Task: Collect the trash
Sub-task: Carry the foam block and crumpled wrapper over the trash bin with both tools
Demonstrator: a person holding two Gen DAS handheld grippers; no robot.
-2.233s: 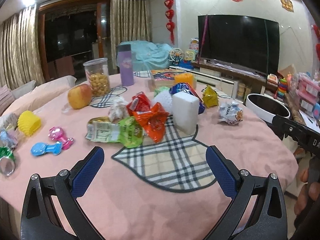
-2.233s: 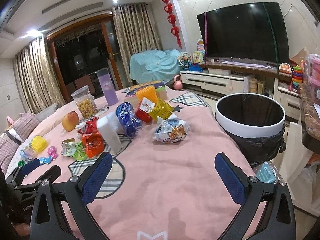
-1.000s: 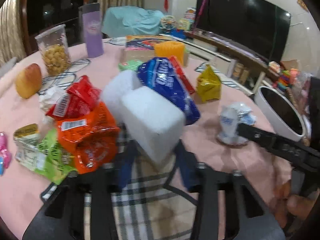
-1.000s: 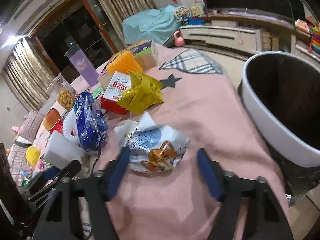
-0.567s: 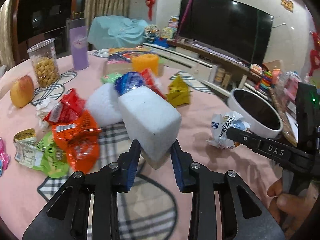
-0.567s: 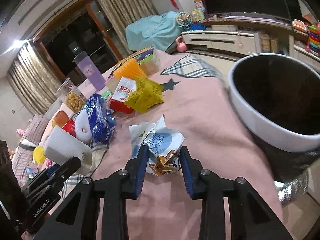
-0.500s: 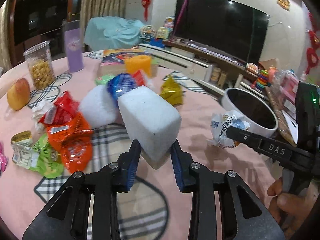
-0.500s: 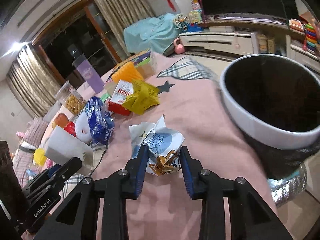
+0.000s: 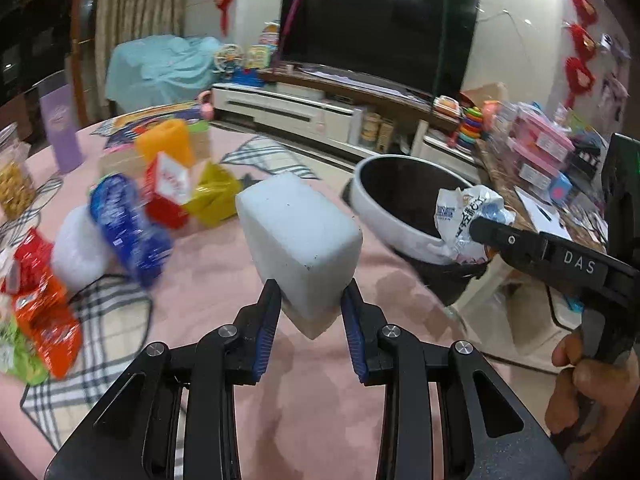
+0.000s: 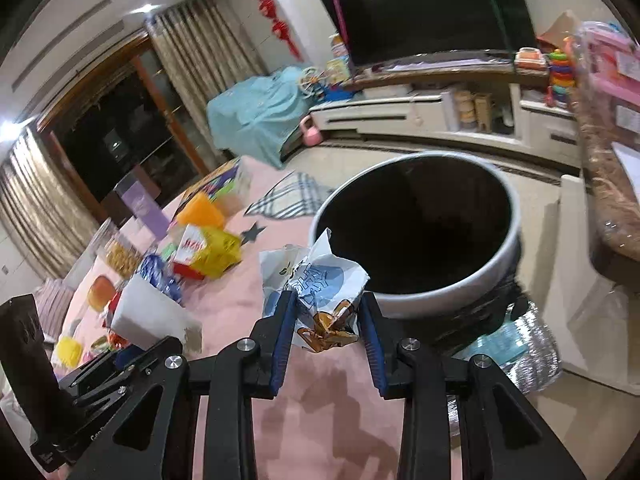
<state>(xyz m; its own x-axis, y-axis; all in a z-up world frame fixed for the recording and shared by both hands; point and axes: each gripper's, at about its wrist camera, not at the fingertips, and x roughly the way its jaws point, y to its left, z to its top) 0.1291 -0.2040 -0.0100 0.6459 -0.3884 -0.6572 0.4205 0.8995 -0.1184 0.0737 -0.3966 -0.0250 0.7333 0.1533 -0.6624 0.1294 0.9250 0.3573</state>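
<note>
My left gripper (image 9: pixel 309 304) is shut on a white foam block (image 9: pixel 298 236) and holds it above the pink tablecloth (image 9: pixel 320 392), left of the white-rimmed trash bin (image 9: pixel 384 220). My right gripper (image 10: pixel 326 308) is shut on a crumpled white-and-blue snack wrapper (image 10: pixel 316 280) just short of the bin's rim (image 10: pixel 416 300). In the left wrist view the wrapper (image 9: pixel 464 216) hangs at the bin's right edge. The foam block also shows in the right wrist view (image 10: pixel 152 316).
Several wrappers lie on the table: blue (image 9: pixel 124 224), yellow (image 9: pixel 212 196), red (image 9: pixel 28 264), orange (image 9: pixel 44 320), plus a red-and-white box (image 9: pixel 168 188). A purple bottle (image 9: pixel 60 136) and a snack jar (image 10: pixel 120 256) stand at the far side. A TV stand (image 10: pixel 440 120) is behind.
Both grippers closed on their items, lifted them and carried them right, toward the bin. The bin is now much closer in both views.
</note>
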